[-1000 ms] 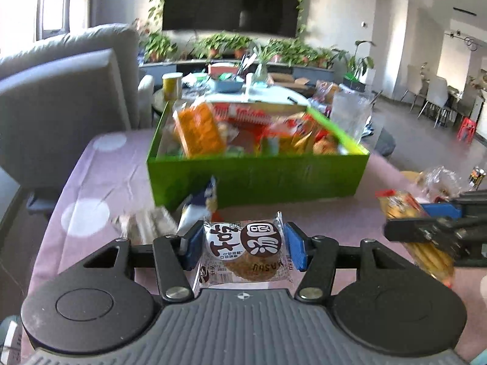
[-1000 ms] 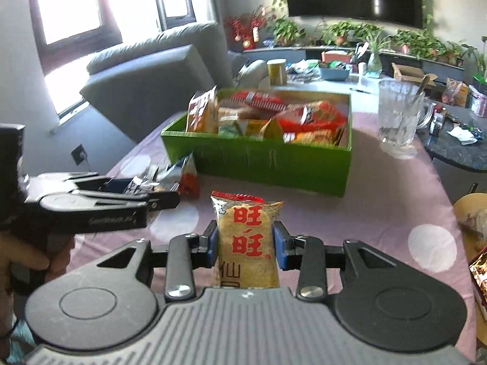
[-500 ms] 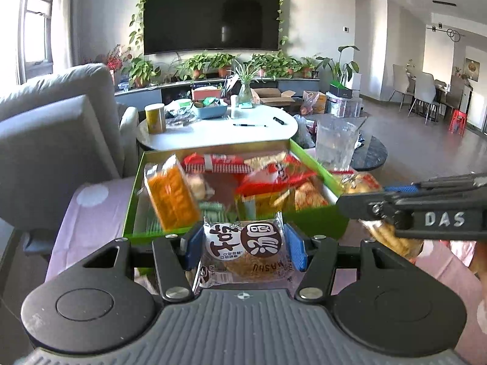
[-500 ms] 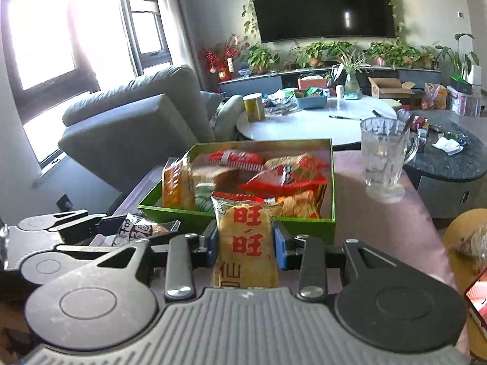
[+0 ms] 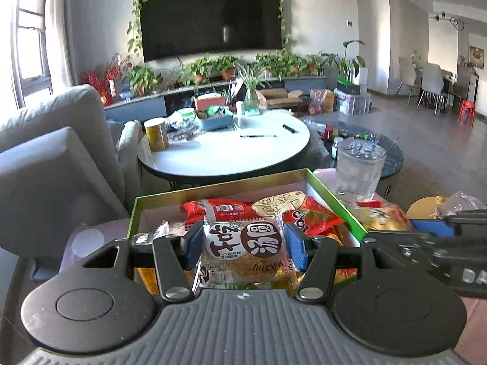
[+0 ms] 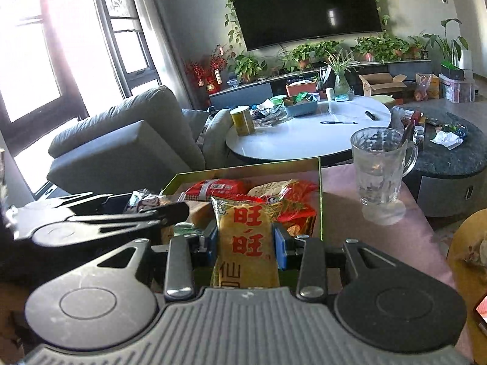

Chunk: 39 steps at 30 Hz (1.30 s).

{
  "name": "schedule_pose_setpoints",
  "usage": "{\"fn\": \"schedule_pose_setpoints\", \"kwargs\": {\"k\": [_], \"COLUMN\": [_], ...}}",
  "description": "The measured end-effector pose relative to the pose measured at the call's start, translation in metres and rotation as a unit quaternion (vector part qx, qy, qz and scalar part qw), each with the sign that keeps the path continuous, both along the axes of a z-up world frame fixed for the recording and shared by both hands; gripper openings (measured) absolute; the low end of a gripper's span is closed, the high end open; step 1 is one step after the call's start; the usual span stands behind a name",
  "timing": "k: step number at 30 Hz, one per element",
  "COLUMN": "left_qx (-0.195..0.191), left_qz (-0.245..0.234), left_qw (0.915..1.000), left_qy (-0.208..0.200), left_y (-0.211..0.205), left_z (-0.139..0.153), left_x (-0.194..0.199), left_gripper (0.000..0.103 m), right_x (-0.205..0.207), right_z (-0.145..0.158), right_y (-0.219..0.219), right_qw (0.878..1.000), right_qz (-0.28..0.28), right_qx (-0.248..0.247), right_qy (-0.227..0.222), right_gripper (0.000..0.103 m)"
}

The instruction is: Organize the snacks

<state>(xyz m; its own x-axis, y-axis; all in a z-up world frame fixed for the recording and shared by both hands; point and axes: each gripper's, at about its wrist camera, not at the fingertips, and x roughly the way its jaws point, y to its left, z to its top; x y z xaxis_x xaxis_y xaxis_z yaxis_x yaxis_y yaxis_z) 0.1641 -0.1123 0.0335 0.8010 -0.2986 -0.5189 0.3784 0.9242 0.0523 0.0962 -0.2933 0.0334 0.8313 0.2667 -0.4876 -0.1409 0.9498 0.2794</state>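
Both hands had carried their loads forward and up within the last second: a second earlier the green box (image 5: 331, 196) stood well ahead of each hand-held gripper, and now its open top lay directly under and ahead of both.

The left hand-held gripper (image 5: 243, 245) stayed clamped on a flat noodle packet (image 5: 245, 251), brown disc label, "HASHU" readable along its lower edge.

The right hand-held gripper (image 6: 245, 243) stayed clamped on an upright yellow packet (image 6: 245, 243) with red "旺旺" and "仙" below.

Judgement: transport nearly done; release into the box comes next.

A red snack bag (image 5: 219, 210) already lay in the box, its print too small to read. A glass mug (image 6: 379, 170) stood on the pink counter (image 6: 365, 243), to the right of the box.
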Motion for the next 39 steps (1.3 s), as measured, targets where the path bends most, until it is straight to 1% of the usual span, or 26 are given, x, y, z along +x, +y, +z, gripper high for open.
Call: {"fn": "schedule_pose_setpoints", "kwargs": {"k": [3,7,11,18,20,22,23,24,28,32,39], "left_qx": [0.006,0.039,0.035,0.047,0.048,0.046,0.045,0.043,0.034,0.028,0.021], "left_qz": [0.006,0.014,0.024,0.028,0.028,0.032,0.036,0.041,0.044,0.047,0.043], "left_qw": [0.9998,0.9988,0.9981,0.9968,0.9966,0.9969,0.9971,0.9972,0.9981,0.9985,0.9987], "left_qy": [0.016,0.027,0.045,0.058,0.061,0.054,0.05,0.045,0.025,0.005,-0.014], "left_y": [-0.004,-0.011,-0.008,-0.017,-0.02,-0.019,-0.019,-0.018,-0.013,-0.008,0.004], "left_z": [-0.008,-0.022,-0.029,-0.037,-0.039,-0.039,-0.038,-0.036,-0.024,-0.013,-0.008], "left_x": [0.016,0.032,0.046,0.064,0.066,0.066,0.066,0.065,0.058,0.048,0.023], "left_gripper": [0.053,0.053,0.053,0.054,0.056,0.059,0.067,0.073,0.074,0.076,0.08], "right_x": [0.004,0.013,0.022,0.035,0.038,0.041,0.042,0.042,0.044,0.043,0.049], "right_z": [-0.003,-0.006,-0.007,-0.012,-0.014,-0.015,-0.015,-0.015,-0.014,-0.015,-0.013], "right_y": [-0.006,-0.015,-0.018,-0.016,-0.016,-0.016,-0.016,-0.017,-0.018,-0.017,-0.012], "right_qw": [1.0,1.0,0.999,0.999,0.999,0.999,0.999,0.999,0.999,0.999,0.999], "right_qz": [-0.005,-0.013,-0.019,-0.012,-0.013,-0.014,-0.016,-0.019,-0.025,-0.025,-0.025], "right_qx": [0.006,0.025,0.033,0.039,0.04,0.04,0.039,0.038,0.037,0.039,0.039], "right_qy": [0.003,0.008,0.011,0.017,0.021,0.022,0.022,0.022,0.021,0.022,0.02], "right_gripper": [0.066,0.066,0.066,0.066,0.066,0.066,0.066,0.066,0.066,0.066,0.066]}}
